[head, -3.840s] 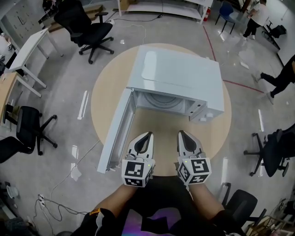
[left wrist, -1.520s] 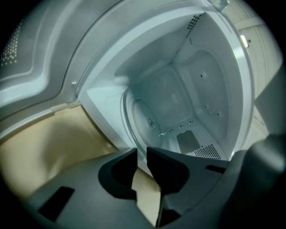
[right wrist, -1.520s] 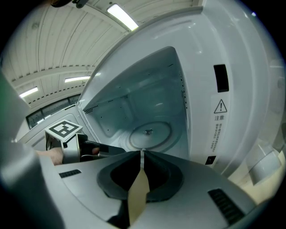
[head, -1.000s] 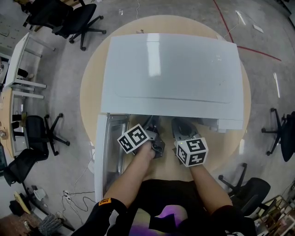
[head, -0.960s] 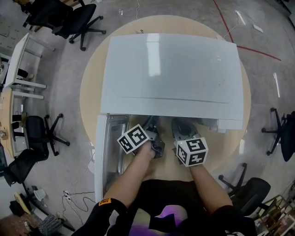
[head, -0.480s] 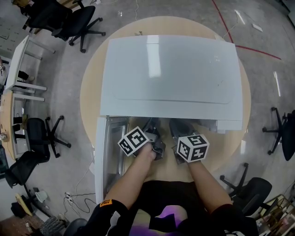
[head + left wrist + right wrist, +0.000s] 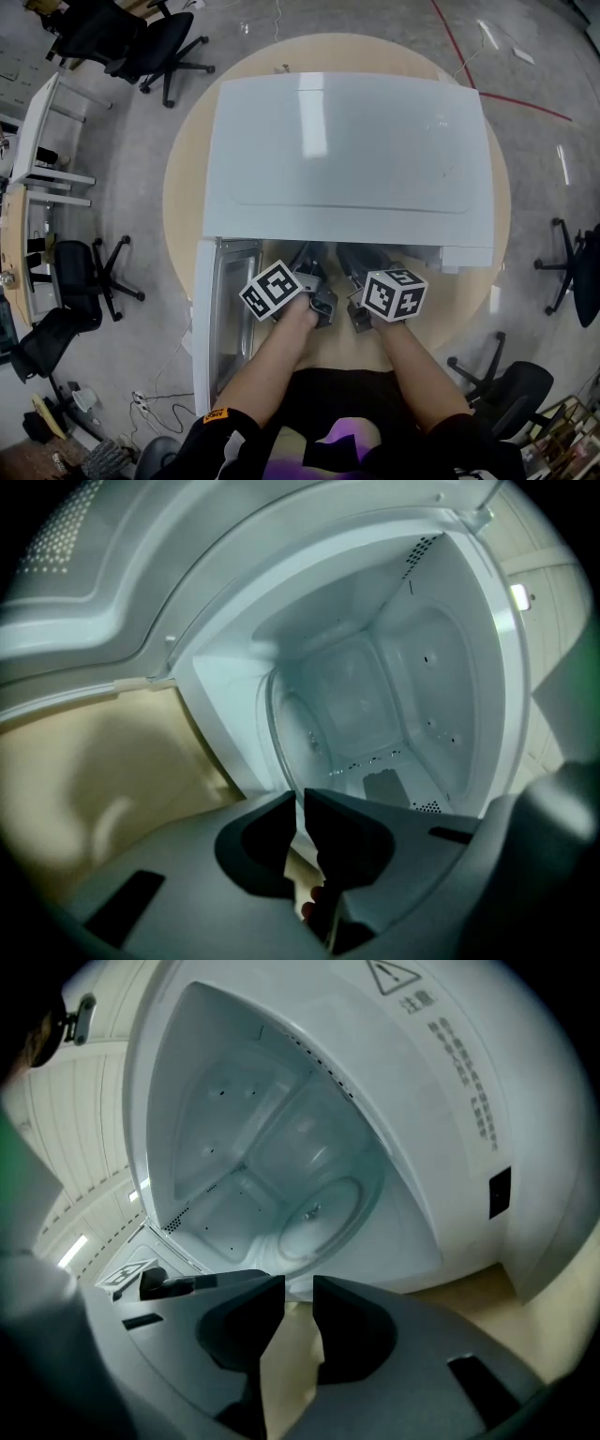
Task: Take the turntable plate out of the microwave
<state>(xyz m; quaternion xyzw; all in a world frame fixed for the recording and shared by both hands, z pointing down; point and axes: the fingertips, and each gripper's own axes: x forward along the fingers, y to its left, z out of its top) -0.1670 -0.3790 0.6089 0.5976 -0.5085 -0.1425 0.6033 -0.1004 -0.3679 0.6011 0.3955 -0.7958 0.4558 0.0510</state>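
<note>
The white microwave (image 7: 347,150) stands on a round wooden table (image 7: 183,187) with its door (image 7: 220,309) swung open at the front left. The glass turntable plate (image 7: 319,1211) lies on the cavity floor. In the left gripper view the plate's rim (image 7: 278,733) curves down into the narrow gap of my left gripper (image 7: 302,803), which is shut on it. My right gripper (image 7: 298,1286) is open just in front of the plate's near edge, with only table showing between its jaws. In the head view both grippers, left (image 7: 305,258) and right (image 7: 361,261), reach under the microwave's front edge.
The open door stands close to the left of my left gripper. Cavity walls (image 7: 422,667) close in around the plate. Office chairs (image 7: 141,37) (image 7: 84,272) and a white desk (image 7: 42,131) stand on the floor around the table.
The right gripper's marker cube has rolled and shifted slightly left. The left gripper has kept its place at the opening.
</note>
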